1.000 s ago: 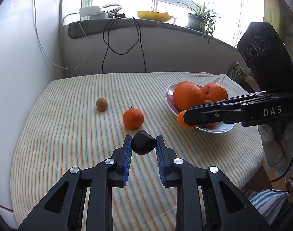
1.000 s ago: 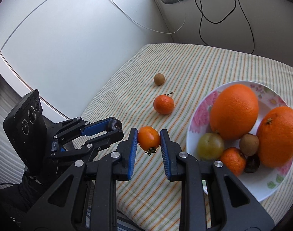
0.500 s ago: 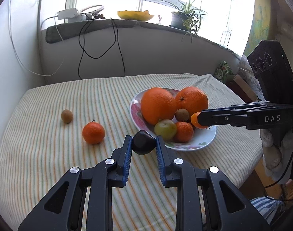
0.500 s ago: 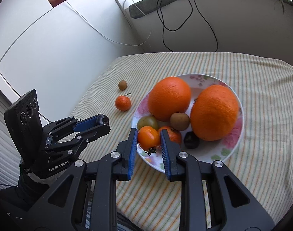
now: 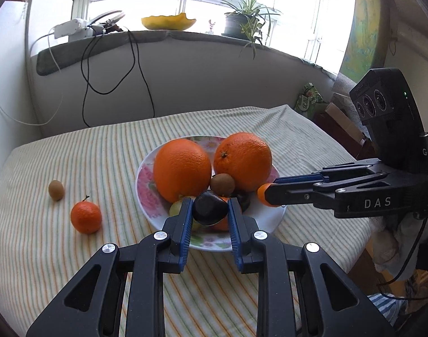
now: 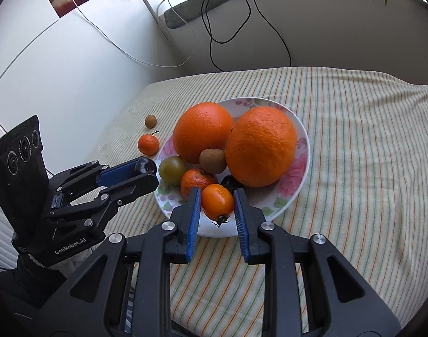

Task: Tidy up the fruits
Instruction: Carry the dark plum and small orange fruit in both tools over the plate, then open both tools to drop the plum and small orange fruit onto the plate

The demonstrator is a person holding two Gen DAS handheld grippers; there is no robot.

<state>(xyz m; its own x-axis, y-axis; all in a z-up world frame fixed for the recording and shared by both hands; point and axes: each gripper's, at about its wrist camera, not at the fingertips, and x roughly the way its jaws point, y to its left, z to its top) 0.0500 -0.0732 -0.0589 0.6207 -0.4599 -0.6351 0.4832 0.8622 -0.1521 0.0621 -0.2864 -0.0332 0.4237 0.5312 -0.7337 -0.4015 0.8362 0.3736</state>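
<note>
The left gripper (image 5: 209,210) is clamped on a dark plum (image 5: 209,208), the fruit pinched between its blue pads and hanging over the near rim of the floral plate (image 5: 146,193). The right gripper (image 6: 217,206) is clamped on a small orange persimmon (image 6: 217,200), stem end toward the camera, also over the plate's near edge. From the left wrist view the right gripper comes in from the right side, its fruit showing as an orange nub at the fingertips just beside the plate's right rim.

The plate sits on a striped tablecloth (image 6: 368,146) and holds two big oranges (image 6: 204,130) side by side at the back, a kiwi (image 6: 212,160) touching both in front, a greenish tomato-like fruit (image 6: 172,169) to the left, a mandarin (image 6: 197,181) beside it and another dark plum mostly hidden behind the persimmon.

Off the plate, to its left on the cloth, lie a second mandarin (image 5: 86,217) with a short stem and, a little farther away, a second kiwi (image 5: 56,190), the two apart from each other
</note>
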